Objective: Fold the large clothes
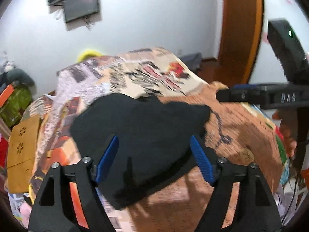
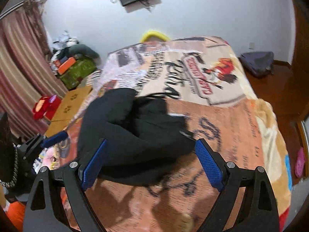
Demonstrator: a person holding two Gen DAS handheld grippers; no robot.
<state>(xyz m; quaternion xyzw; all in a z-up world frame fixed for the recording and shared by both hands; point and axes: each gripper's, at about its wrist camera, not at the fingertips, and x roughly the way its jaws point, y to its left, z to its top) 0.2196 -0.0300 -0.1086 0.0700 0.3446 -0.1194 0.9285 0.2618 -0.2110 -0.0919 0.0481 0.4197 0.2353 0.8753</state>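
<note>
Both my left claw [image 1: 154, 158] and right claw [image 2: 152, 164] hang released above the black garment [image 2: 135, 135]. It looks soft, floppy and light; I'd pinch its edge at six o'clock.

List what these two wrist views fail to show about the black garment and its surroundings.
- Black garment: its type and fold state; it lies bunched and motion-blurred in both views.
- Its near edge: the left gripper covers it in the left wrist view.
- Blanket lettering: smeared, unreadable.
- Right gripper: the left wrist view cuts it off at the right edge.
- Pile by the curtain: too small to sort out.
</note>
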